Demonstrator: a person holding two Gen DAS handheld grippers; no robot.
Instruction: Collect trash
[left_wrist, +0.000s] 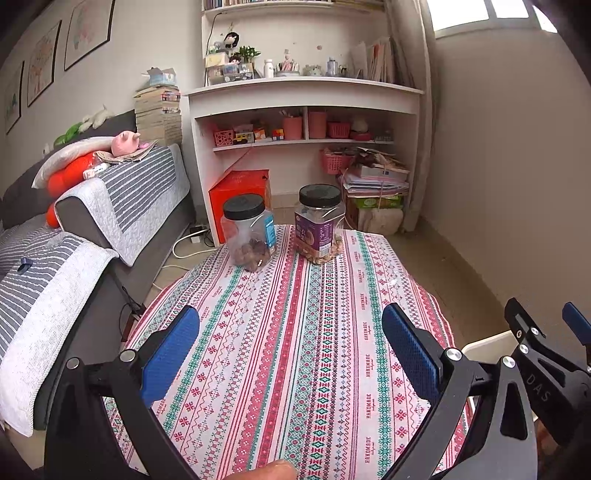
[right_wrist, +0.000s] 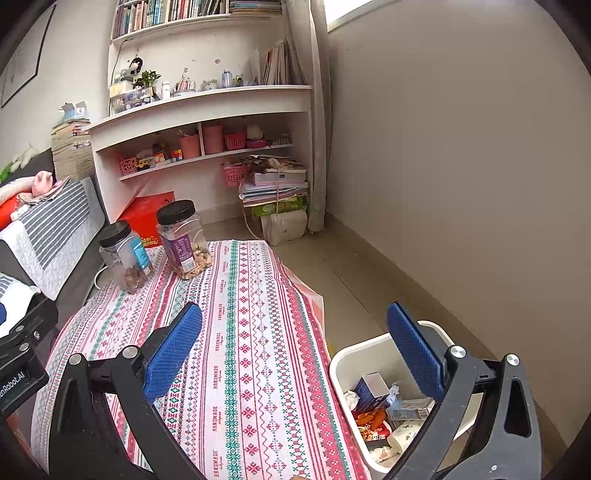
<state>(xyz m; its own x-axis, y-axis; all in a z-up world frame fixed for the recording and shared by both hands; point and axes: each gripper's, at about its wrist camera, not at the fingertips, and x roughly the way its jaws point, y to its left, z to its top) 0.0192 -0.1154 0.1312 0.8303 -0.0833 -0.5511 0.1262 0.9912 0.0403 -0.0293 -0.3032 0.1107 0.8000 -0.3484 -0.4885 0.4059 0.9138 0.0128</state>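
Right wrist view alone shows trash (right_wrist: 384, 417) filling white bin (right_wrist: 341, 363), both tongs (left_wrist: 290, 354) (right_wrist: 294, 350) spread wide, empty.

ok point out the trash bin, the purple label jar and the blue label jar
trash bin (right_wrist: 341, 360), right wrist view, on its white left rim
purple label jar (left_wrist: 320, 225), left wrist view, on the label
blue label jar (left_wrist: 243, 206), left wrist view, on the black lid

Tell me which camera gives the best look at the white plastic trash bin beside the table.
The right wrist view: the white plastic trash bin sits on the floor beside the table, its open top showing wrappers and a small box inside. The left wrist view catches only a sliver of its white rim behind the other gripper, contents hidden.
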